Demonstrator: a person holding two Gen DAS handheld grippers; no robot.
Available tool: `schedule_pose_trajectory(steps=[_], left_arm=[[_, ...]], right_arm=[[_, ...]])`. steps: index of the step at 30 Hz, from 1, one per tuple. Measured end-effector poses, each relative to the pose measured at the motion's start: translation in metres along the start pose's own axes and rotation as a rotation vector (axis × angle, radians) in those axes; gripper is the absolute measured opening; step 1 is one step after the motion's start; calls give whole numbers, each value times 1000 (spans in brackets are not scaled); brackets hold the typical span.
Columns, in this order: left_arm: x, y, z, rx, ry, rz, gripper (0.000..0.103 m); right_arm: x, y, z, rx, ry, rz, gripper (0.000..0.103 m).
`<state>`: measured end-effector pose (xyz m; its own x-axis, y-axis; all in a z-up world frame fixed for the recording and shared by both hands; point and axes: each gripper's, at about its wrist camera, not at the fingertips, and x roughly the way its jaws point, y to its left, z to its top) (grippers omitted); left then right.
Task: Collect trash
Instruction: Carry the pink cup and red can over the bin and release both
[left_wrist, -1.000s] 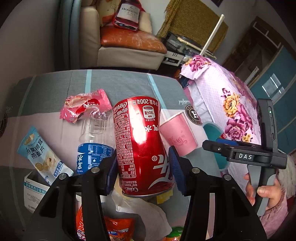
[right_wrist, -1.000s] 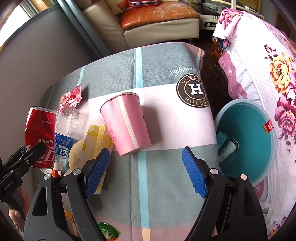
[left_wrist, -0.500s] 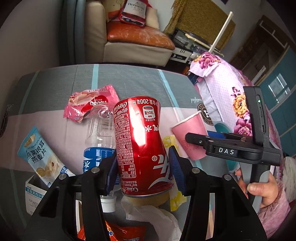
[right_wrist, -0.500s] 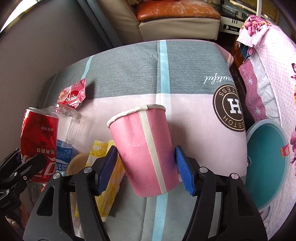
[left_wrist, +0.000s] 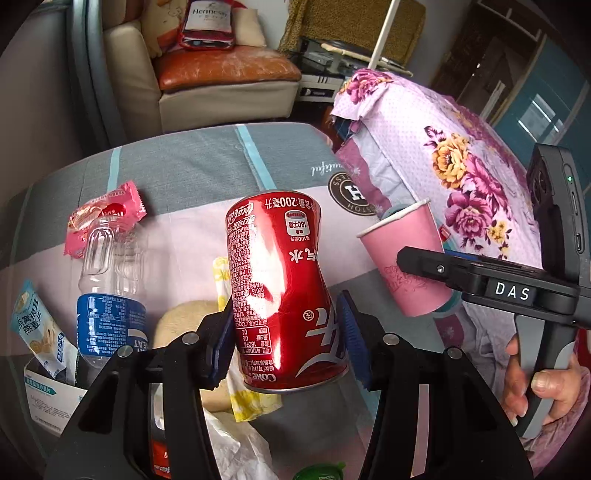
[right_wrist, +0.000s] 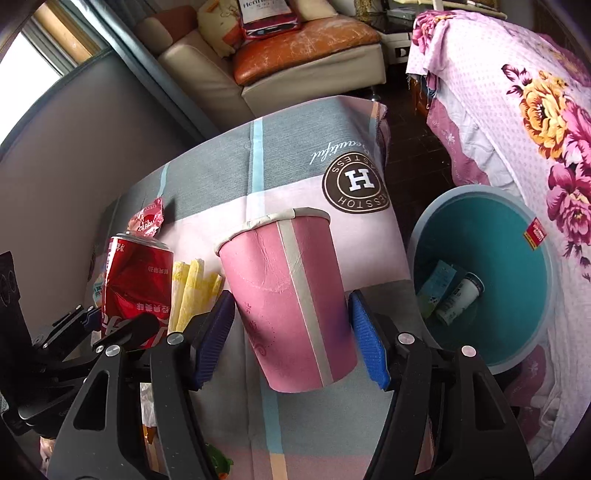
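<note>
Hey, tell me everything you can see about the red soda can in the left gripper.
The red soda can is a shiny aluminium Coca-Cola can with white lettering and small print, dented and crumpled in its side. It is held upside down, slightly tilted, clamped between the blue pads of the left gripper near its lower end, clear of the tablecloth. In the right wrist view it shows the same creased side left of the pink paper cup.

A right gripper (right_wrist: 291, 339) clamps a pink paper cup (right_wrist: 286, 306) between blue pads (right_wrist: 365, 343), rim tipped toward 11 o'clock, above a grey-and-pink tablecloth (right_wrist: 258, 158). At 9 o'clock, a left gripper (right_wrist: 107, 325) holds a dented red can (right_wrist: 136, 280). At 3 o'clock, a teal bin (right_wrist: 509, 295) contains some litter.
</note>
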<state>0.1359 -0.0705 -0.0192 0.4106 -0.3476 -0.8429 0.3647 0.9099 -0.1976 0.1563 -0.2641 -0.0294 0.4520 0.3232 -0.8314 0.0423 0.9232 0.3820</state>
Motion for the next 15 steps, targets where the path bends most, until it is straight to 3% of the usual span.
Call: schedule_pose_trajectory(steps=[15], left_arm=[[52, -100, 2, 165, 98, 1, 53]], right_arm=[[-49, -109, -33, 196, -97, -8, 61]])
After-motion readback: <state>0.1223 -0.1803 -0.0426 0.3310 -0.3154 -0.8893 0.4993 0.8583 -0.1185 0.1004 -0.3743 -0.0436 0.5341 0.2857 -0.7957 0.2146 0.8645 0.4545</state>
